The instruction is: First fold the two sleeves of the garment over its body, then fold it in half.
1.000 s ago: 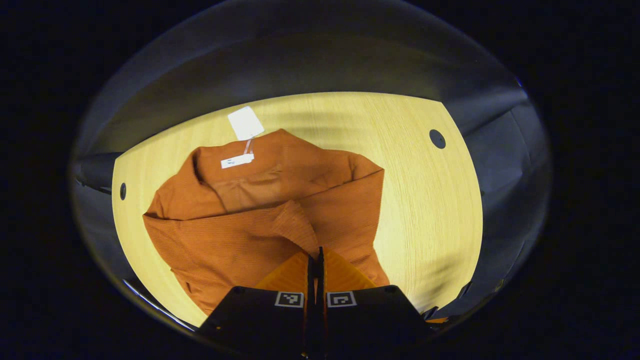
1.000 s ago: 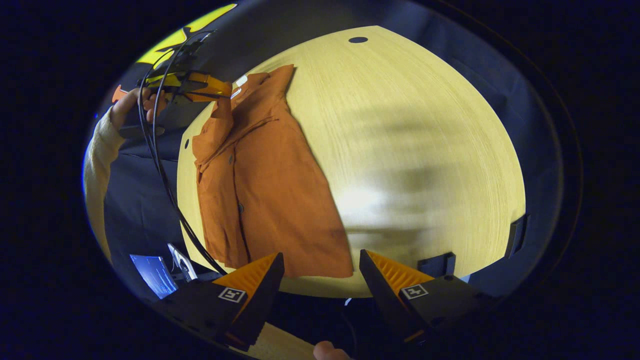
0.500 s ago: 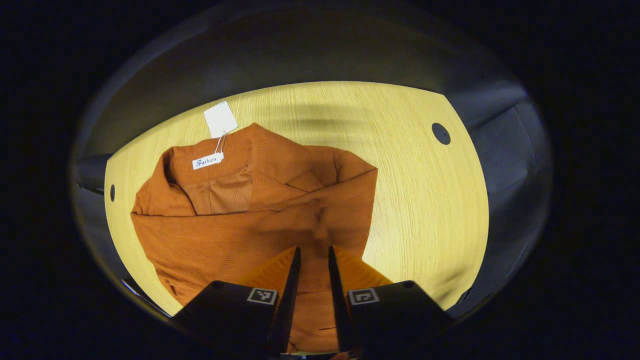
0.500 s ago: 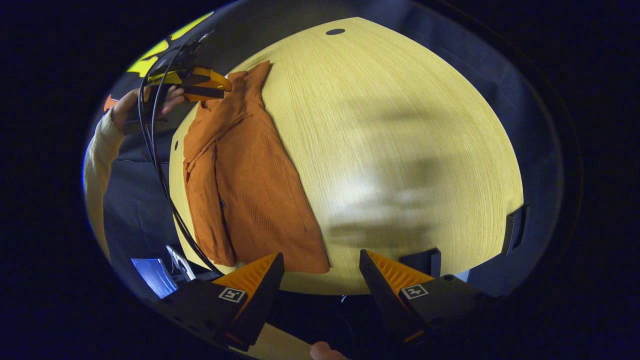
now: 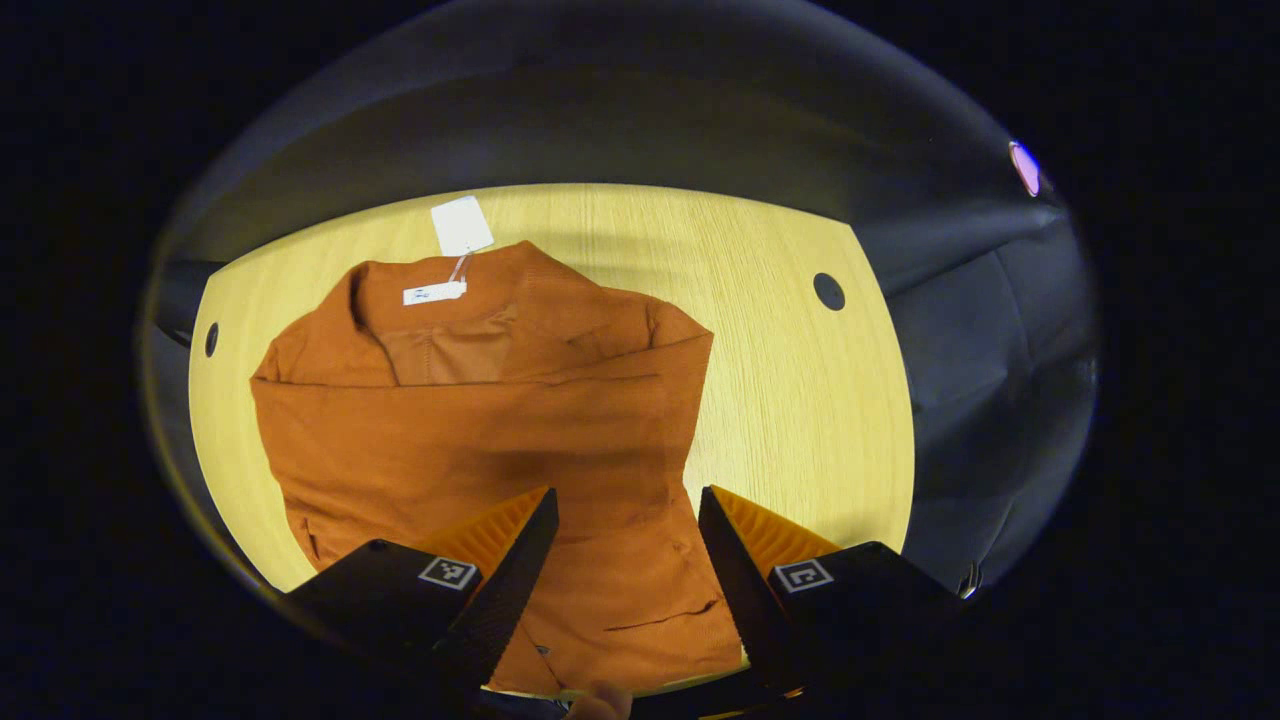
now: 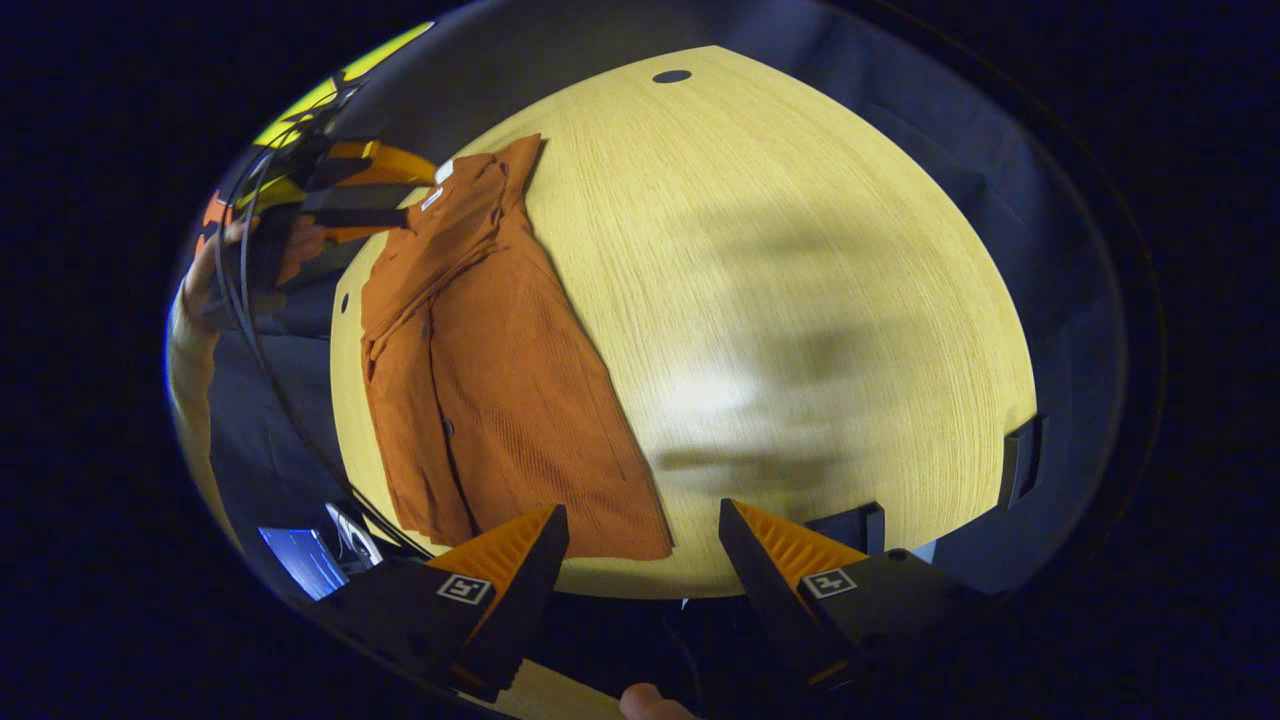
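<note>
The orange shirt (image 5: pixel 480 440) is lying flat on the round wooden table (image 5: pixel 800 400), toward the table's edge on the left gripper's side, with its collar (image 5: pixel 440 300) and a white hang tag (image 5: pixel 461 224) pointing away from that gripper. In the left gripper view a band of cloth is running straight across the chest just below the collar, which is reading as a sleeve (image 5: pixel 480 385) lying folded over the body. In the right gripper view the shirt (image 6: pixel 500 370) is showing as a long narrow shape with a button placket (image 6: pixel 440 400) along one side and no sleeve sticking out, so both sleeves are looking folded in, though the far one is not showing clearly enough to be sure.

The left gripper (image 5: pixel 622 520) is hovering over the lower body of the shirt with its jaws standing wide and nothing between them. The right gripper (image 6: pixel 642 535) is hanging off the table's near edge, close to the hem (image 6: pixel 600 545), jaws likewise wide and gripping nothing. A hand (image 6: pixel 215 270) is holding the left gripper beside the collar end.

Judging by this, the sleeve stage is looking close to settled and the fold in half is the part remaining. That is calling for pinching the hem corners, or the shoulders, and carrying one end over to meet the other without dragging the sleeve loose.
</note>
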